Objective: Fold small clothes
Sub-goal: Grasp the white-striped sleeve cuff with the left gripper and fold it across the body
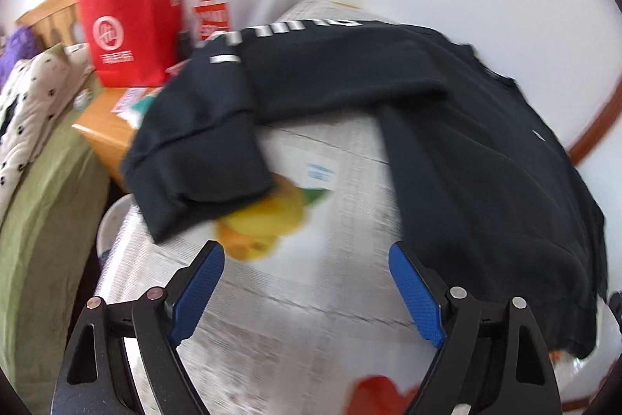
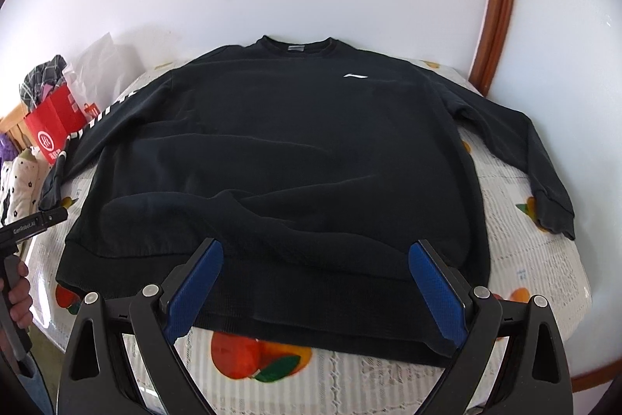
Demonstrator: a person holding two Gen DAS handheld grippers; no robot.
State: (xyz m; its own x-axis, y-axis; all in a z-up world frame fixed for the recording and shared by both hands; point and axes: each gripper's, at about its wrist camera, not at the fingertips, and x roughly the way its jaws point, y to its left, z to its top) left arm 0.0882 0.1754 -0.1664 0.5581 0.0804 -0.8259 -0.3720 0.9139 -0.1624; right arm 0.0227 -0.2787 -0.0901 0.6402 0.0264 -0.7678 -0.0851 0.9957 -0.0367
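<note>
ITEM: black sweatshirt [image 2: 280, 150], long-sleeved, crew neck, small white logo on the chest, white lettering down one sleeve.

LOCATION: spread face-up on the table [image 2: 544, 259], which wears a white cloth printed with fruit. Neck toward the wall, hem toward the claws. One sleeve [image 2: 525, 150] trails off to the right of the right claw, cuff resting on the cloth; the lettered sleeve [image 1: 202, 127] lies ahead and left of the left claw, doubled over near its cuff.

HANDLING (judged): soft, thick knit; limp, no stiffness, moderate weight for a garment. Not fragile, not slippery; the cloth beneath may drag with it. It will sag and bunch when lifted from one point, so two-point holds are advised. Good places to pinch: the ribbed hem corners, the cuffs, the shoulder seams. A ridge of slack cloth runs across the lower body and wants smoothing before a fold.

LEFT CLAW [image 1: 307, 282]: jaws wide, nothing between them. It hangs over bare tablecloth; the lettered sleeve's cuff lies just ahead and to the left, the body's side edge just beside the right-hand pad. Not touching either, as far as the blurred view shows.

RIGHT CLAW [image 2: 317, 282]: jaws wide, holding nothing. It sits over the hem, the band lying directly under and between the pads; contact cannot be told.
</note>
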